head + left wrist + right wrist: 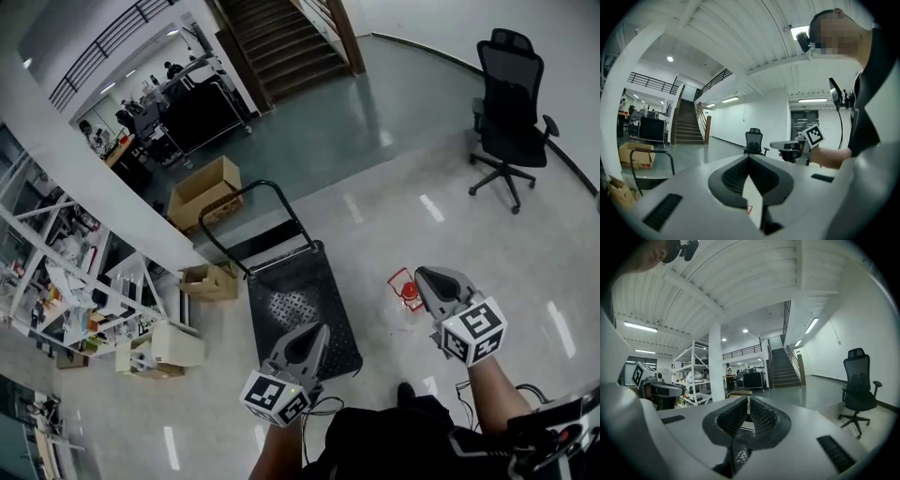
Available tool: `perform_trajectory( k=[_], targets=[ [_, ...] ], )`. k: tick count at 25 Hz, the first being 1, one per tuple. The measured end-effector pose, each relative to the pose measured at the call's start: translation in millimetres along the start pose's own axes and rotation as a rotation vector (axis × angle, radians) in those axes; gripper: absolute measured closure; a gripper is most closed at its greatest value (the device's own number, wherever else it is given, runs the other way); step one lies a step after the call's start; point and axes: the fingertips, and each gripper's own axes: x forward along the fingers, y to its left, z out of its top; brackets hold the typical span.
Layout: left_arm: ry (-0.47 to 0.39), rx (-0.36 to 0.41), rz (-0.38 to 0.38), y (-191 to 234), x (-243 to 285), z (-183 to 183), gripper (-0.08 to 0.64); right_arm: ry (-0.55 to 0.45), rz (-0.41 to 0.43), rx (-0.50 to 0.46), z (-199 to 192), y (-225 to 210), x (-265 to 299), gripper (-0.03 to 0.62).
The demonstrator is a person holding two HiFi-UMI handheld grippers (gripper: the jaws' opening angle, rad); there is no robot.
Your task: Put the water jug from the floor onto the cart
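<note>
My left gripper (321, 332) and right gripper (424, 276) are both clenched shut with nothing between the jaws. The jug (409, 292), red on top, sits on the floor just beside my right gripper, a little right of the cart (291, 279).

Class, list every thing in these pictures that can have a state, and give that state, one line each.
Left gripper: shut, empty.
Right gripper: shut, empty.
Clear water jug with red cap: on the floor, unheld.
Black platform cart: handle raised, jug not on it.
Brown cardboard box: flaps open.
Black office chair: upright, unoccupied.
</note>
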Motion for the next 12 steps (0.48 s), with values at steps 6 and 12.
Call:
perform_trajectory(
  k=[6,12],
  targets=[
    [0.024,-0.016,-0.024,38.8,37.9,-6.3,0.564,0.006,-0.018,0.020,-3.2,-20.7,45.4,0.589],
    [0.005,-0.019,-0.079,79.0,55.9,-5.4,0.564,0.016,-0.080,0.029,-0.6,-23.8,80.4,0.589]
  ],
)
